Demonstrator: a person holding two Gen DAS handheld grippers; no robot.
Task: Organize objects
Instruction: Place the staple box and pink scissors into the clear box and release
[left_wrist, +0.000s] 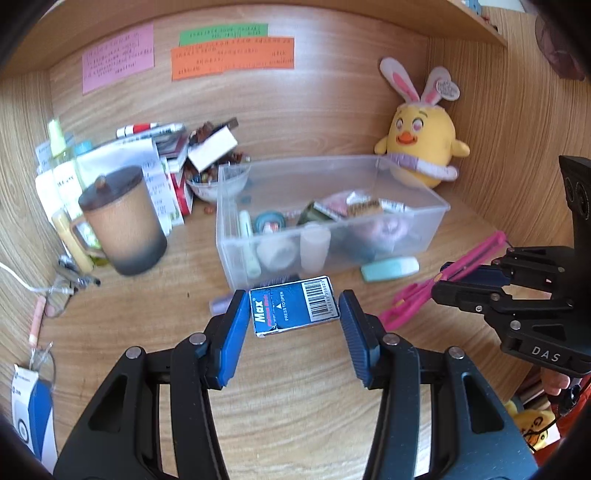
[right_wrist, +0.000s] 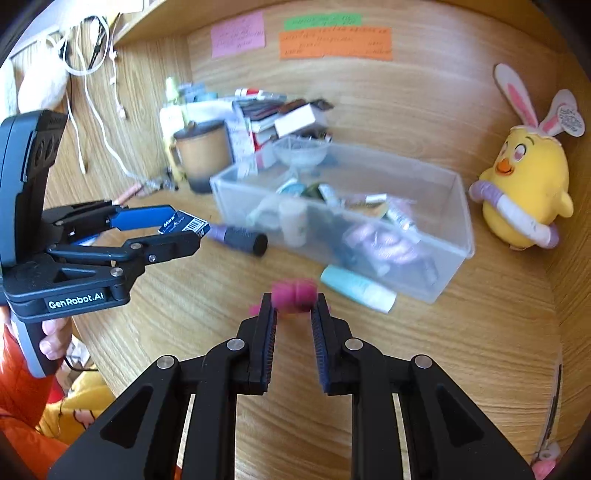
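My left tongs (left_wrist: 291, 314) pinch a small dark-blue cardboard box with a barcode (left_wrist: 293, 308); my right tongs (right_wrist: 293, 314) clamp a pink plastic clip-like thing (right_wrist: 293, 291), too blurred to name surely. Ahead of both tongs sits the clear plastic bin (left_wrist: 424, 236), already part-filled with small items. Left on the wood-grain counter (left_wrist: 295, 398): a pale mint tube (left_wrist: 389, 267) just beyond my left tongs.

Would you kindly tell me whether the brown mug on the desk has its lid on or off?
On. A dark lid with a small knob covers the brown mug, which stands upright on the desk.
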